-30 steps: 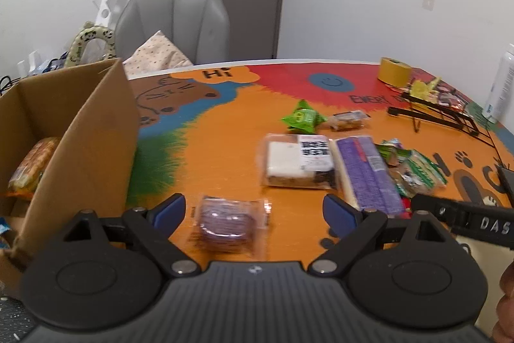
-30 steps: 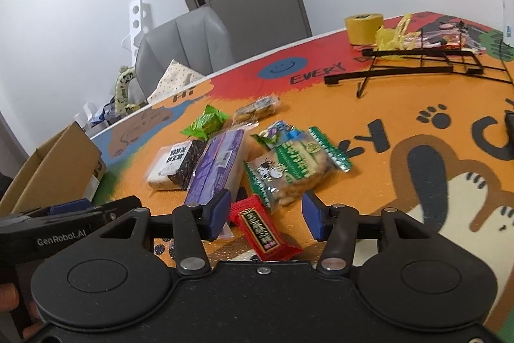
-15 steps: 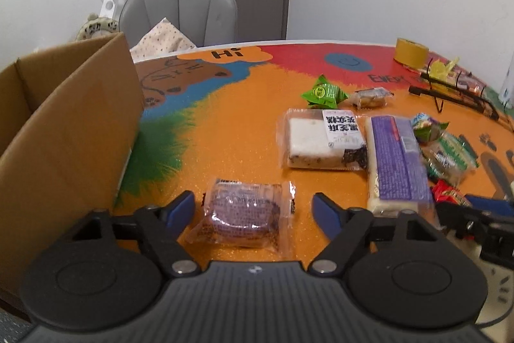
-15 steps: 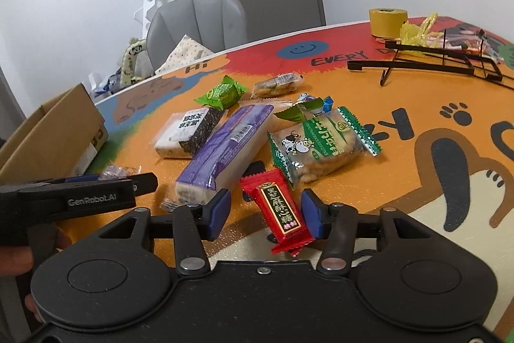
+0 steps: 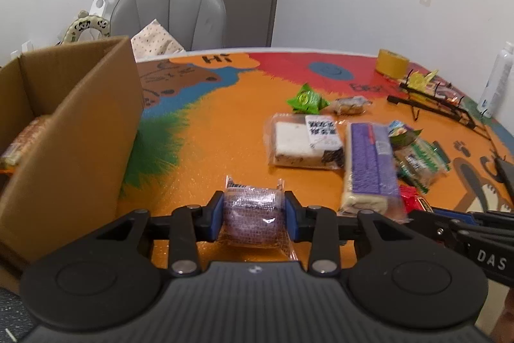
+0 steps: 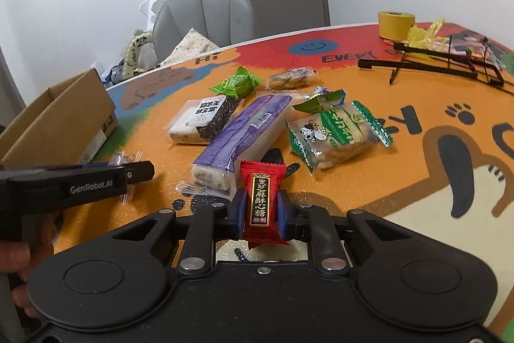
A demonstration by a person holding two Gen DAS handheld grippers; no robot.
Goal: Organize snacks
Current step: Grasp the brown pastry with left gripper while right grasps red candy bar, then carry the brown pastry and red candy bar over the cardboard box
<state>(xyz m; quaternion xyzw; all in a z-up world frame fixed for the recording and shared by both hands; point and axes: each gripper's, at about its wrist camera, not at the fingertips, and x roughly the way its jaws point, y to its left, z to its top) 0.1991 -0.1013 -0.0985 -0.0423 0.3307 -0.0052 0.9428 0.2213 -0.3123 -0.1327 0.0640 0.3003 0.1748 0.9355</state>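
Observation:
My left gripper is shut on a purple round cake in clear wrap, low over the table near its front edge. My right gripper is shut on a red candy packet. Loose on the orange mat lie a long purple bar, a white cake with a black label, a green cracker pack, a green wrapped sweet and a small clear-wrapped snack. A cardboard box stands open at the left with a snack inside.
A black wire rack, a yellow tape roll and yellow wrappers sit at the far right. A white bottle stands at the right edge. A grey chair is behind the table. The left gripper also shows in the right wrist view.
Both grippers closed: the left on the purple cake, the right on the red candy packet. Both had been open around these snacks before.

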